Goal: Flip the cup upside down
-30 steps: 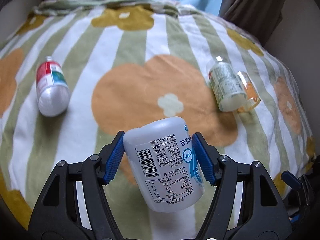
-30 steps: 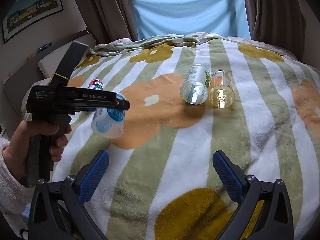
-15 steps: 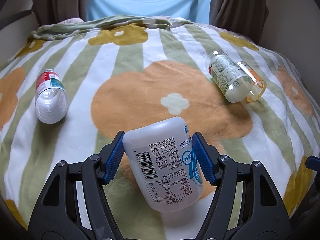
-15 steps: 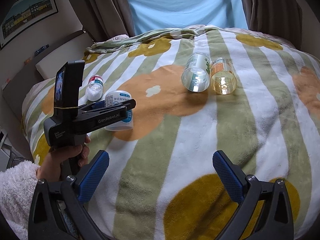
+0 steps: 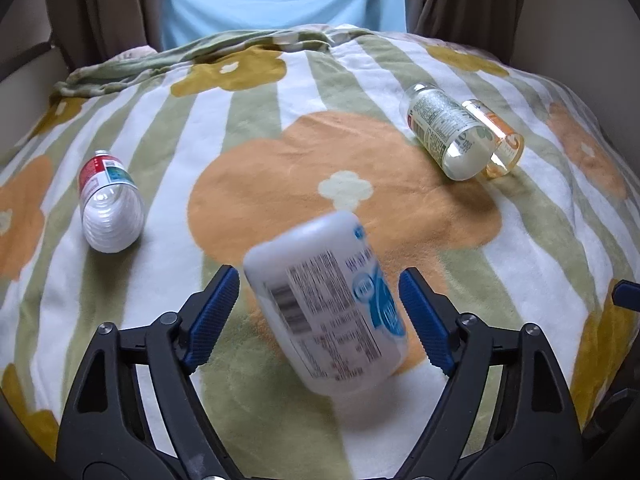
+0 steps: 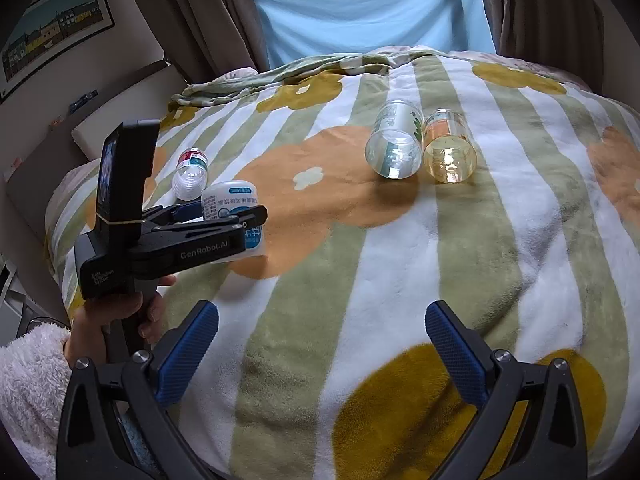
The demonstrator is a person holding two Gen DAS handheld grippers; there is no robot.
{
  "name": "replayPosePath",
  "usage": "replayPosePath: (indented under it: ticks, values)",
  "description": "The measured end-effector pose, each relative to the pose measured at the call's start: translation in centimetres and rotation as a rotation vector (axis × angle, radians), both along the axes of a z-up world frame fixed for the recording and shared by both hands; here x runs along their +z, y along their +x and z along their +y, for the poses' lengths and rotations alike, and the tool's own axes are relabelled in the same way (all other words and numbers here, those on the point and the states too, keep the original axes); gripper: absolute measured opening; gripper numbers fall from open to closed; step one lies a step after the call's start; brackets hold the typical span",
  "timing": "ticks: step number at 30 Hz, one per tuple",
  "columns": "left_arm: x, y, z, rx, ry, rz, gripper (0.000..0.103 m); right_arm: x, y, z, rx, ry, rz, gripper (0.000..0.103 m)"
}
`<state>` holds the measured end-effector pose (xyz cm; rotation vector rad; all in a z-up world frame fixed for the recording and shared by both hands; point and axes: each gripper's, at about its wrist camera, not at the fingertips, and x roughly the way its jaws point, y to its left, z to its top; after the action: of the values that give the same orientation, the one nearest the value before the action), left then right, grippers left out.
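The left gripper [image 5: 320, 312] has let go: its jaws now stand open, the blurred white cup [image 5: 332, 312] loose between them; the right gripper [image 6: 320, 344] hangs open, empty.

You are in a bedroom of a home — a bed fills the view, covered with a fleece blanket [image 6: 400, 280] in green and white stripes with orange flowers. Behind it hang brown curtains [image 6: 208, 12] around a blue-covered window [image 6: 360, 4], and a framed picture [image 6: 52, 28] is on the wall.
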<state>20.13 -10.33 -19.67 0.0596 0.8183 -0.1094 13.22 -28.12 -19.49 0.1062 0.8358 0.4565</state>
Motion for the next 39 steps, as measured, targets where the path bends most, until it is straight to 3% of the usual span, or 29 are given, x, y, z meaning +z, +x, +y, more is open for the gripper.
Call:
replayPosePath:
  ticks: [2,3,5,9,10,11,12,13,17,21,23,29,33,35,39]
  values:
    - [-0.1,-0.1,0.4,-0.015,-0.052,-0.003,0.079,0.0,0.0,0.0,-0.001,-0.002,-0.001,0.103]
    - [-0.3,0.1,0.6,-0.008,-0.074,0.013,0.063,0.0,0.0,0.0,0.0,-0.001,0.0,0.103]
    - [-1.1,0.7,1.0,0.0,-0.1,0.076,0.051,0.0,0.0,0.0,-0.002,0.002,0.002,0.103]
    - [-0.4,0.4,2.3,0.03,-0.182,0.095,0.051,0.1,0.0,-0.2,-0.004,0.001,0.002,0.103]
    - [0.5,0.1,2.6,0.032,-0.193,0.089,0.053,0.1,0.0,-0.2,-0.006,0.001,0.0,0.103]
    - [1.4,0.1,2.8,0.038,-0.191,0.087,0.066,0.1,0.1,-0.3,-0.008,0.002,0.0,0.103]
    - [2.3,0.3,2.9,0.04,-0.191,0.096,0.095,0.1,0.1,-0.5,-0.01,0.005,0.001,0.103]
    - [3.1,0.9,3.0,0.04,-0.197,0.116,0.103,0.0,0.2,-0.6,-0.011,0.008,0.003,0.103]
    - [5.8,4.7,3.8,0.083,-0.265,0.232,0.103,0.2,0.9,-0.7,-0.005,0.019,0.004,0.103]
    - [3.4,9.3,5.1,0.207,-0.425,0.503,0.103,0.3,1.4,-0.4,0.01,0.029,-0.002,0.103]
    - [1.6,10.7,5.3,0.255,-0.441,0.586,0.102,0.3,1.4,-0.1,0.018,0.03,-0.005,0.103]
    - [-2.5,12.8,5.4,0.326,-0.451,0.73,0.099,0.1,1.7,0.0,0.038,0.039,-0.002,0.103]
    - [-4.5,13.4,5.5,0.337,-0.479,0.797,0.076,0.0,1.9,-0.2,0.04,0.045,0.001,0.103]
    - [-4.5,13.4,5.7,0.329,-0.49,0.784,0.067,0.0,1.9,-0.3,0.038,0.05,0.002,0.103]
    - [-3.1,13.1,5.8,0.305,-0.507,0.71,0.066,-0.2,2.0,-0.5,0.035,0.066,0.007,0.103]
